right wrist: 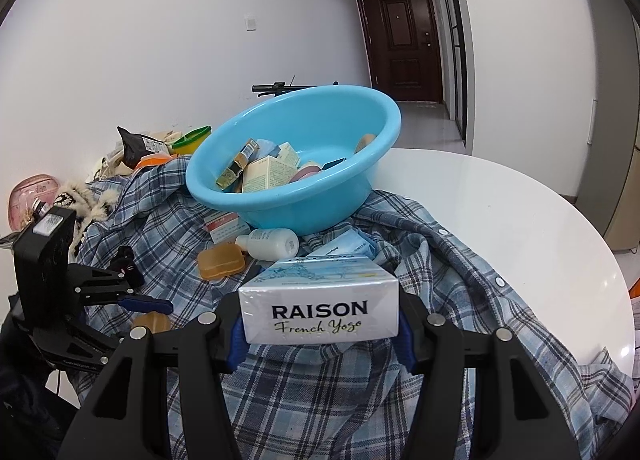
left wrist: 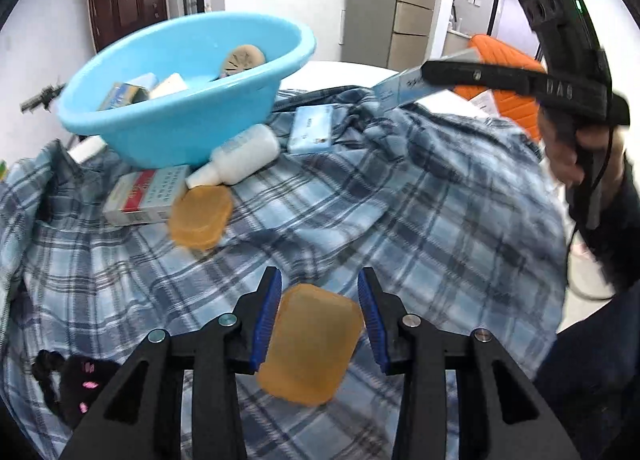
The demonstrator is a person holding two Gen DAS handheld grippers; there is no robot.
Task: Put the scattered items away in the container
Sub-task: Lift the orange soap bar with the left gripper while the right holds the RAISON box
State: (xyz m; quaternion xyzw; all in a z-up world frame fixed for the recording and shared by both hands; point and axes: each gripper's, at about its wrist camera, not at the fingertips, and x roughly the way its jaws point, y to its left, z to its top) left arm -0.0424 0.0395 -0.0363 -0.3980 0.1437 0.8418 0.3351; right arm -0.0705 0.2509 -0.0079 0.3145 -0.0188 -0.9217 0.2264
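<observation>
My left gripper is shut on a small amber plastic box, which is held just above the plaid shirt. A second amber box lies further ahead, beside a red-and-white carton and a white bottle. They rest against the tilted blue basin, which holds several small boxes. My right gripper is shut on a white and pale blue carton marked RAISON, in front of the basin. In the left wrist view that carton sticks out of the right gripper at the upper right.
A pale blue packet lies on the shirt right of the bottle. A black item with pink marks sits at the near left. The round white table extends to the right. Bags and clutter pile up behind the basin on the left.
</observation>
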